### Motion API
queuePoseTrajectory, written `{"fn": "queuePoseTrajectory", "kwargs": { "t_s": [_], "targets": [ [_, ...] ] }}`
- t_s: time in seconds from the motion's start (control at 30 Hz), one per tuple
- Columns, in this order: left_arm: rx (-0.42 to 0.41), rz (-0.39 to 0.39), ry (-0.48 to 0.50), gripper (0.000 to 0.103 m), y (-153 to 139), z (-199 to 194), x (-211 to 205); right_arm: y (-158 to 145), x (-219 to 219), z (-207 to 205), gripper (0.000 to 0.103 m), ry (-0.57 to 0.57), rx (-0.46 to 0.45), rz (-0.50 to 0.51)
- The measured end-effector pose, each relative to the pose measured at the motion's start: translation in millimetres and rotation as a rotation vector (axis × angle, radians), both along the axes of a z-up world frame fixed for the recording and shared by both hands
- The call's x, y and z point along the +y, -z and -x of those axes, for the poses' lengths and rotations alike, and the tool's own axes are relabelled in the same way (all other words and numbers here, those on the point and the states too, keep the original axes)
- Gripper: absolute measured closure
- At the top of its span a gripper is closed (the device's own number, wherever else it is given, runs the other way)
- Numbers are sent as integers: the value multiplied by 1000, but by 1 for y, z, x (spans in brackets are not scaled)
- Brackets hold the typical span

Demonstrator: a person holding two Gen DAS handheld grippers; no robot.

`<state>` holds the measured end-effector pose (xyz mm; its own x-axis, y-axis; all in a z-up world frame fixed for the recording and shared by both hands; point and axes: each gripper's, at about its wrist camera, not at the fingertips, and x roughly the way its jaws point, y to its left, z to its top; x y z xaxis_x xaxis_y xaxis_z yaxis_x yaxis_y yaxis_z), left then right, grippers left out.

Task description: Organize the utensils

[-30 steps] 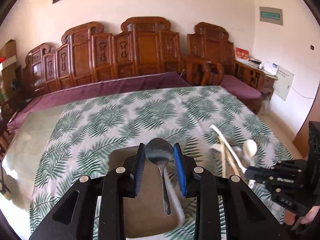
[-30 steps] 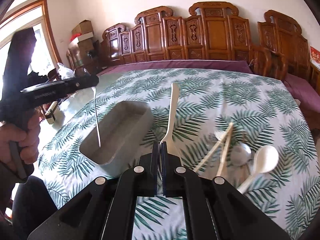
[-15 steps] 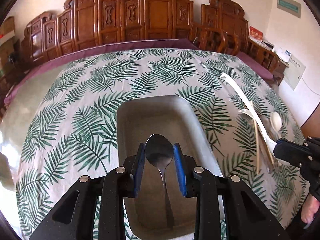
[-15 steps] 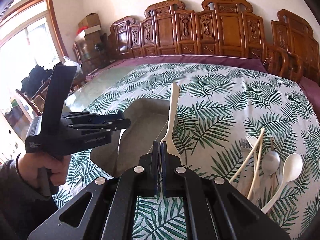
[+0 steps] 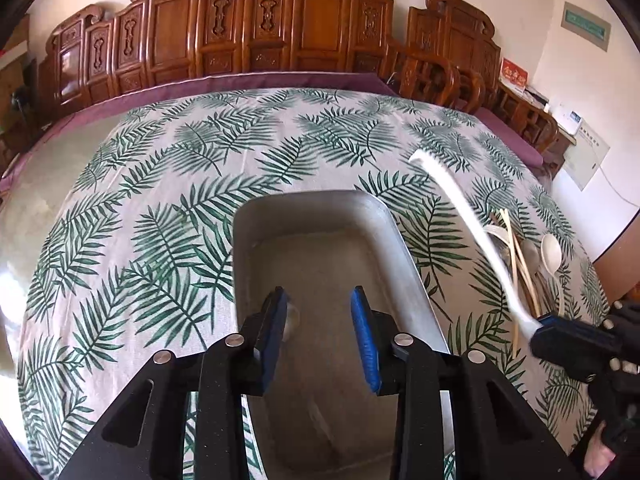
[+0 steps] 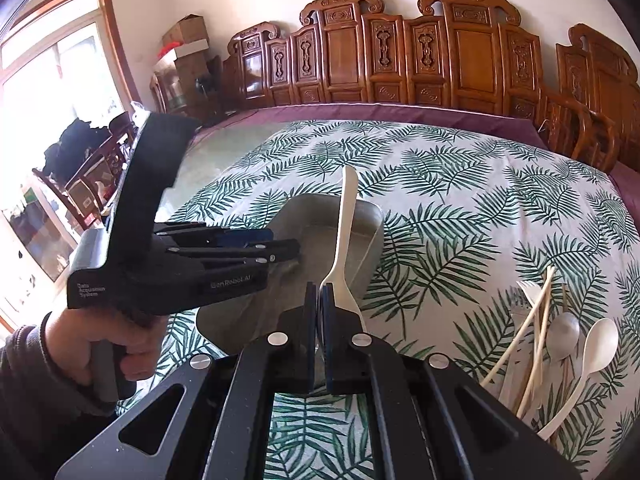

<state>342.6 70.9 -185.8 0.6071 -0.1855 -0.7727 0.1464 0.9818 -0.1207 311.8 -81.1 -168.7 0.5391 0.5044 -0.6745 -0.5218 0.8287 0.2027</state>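
**Left wrist view: jaws spreading over the metal tray while the right gripper carries a white utensil**

Left wrist view: the left gripper [image 5: 320,320] hangs over a grey rectangular metal tray [image 5: 404,256] whose long axis runs from 6 o'clock to 12 o'clock. Its blue pads [image 5: 362,328] are apart and its jaws are opening. Nothing is clearly pinched between them. A blurred rounded metal shape, perhaps a spoon bowl [image 5: 292,316], shows just beside the left pad; whether it touches the pad cannot be told.

The tray sits on a palm-leaf tablecloth [image 5: 160,208]. At 3 o'clock the right gripper [image 5: 538,326] pinches a white plastic utensil [image 5: 472,232]. Its long handle slants from the jaws at about 4 o'clock up toward 1 o'clock, passing beside the tray's right rim.

Right wrist view: the right gripper [image 6: 320,300] has its jaws pressed together on the wide end of the white utensil [image 6: 344,236]. The handle points away toward 12 o'clock, tilted slightly right, above the tray [image 6: 372,216]. Whether the held end is a fork or spoon cannot be told.

At 9 o'clock a person's hand [image 6: 104,344] grips the left gripper's handle. At 4 o'clock a loose pile lies on the cloth: chopsticks [image 6: 532,320], a white fork [image 6: 528,292], a metal spoon [image 6: 564,332] and a white spoon [image 6: 600,344], mostly pointing toward 12 and 1 o'clock.
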Motion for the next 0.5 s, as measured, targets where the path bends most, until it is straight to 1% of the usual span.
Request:
{"fn": "queuePoseTrajectory", "kwargs": {
  "t_s": [0.1, 0.23, 0.3, 0.37, 0.5],
  "targets": [
    [-17, 12, -10, 63, -8, 3, 9, 3, 8, -1, 99, -5, 12, -4],
    [-47, -1, -33, 52, -19, 7, 23, 8, 28, -3, 99, -23, 21, -5],
    [-66, 7, -49, 45, -26, 9, 31, 11, 39, -5, 99, -31, 32, -6],
    [-85, 9, -58, 35, -33, 10, 38, 18, 46, -7, 99, -35, 49, -3],
    [-105, -21, -83, 31, -39, 12, 49, 37, 56, -15, 99, -24, 106, -8]
  ]
}}
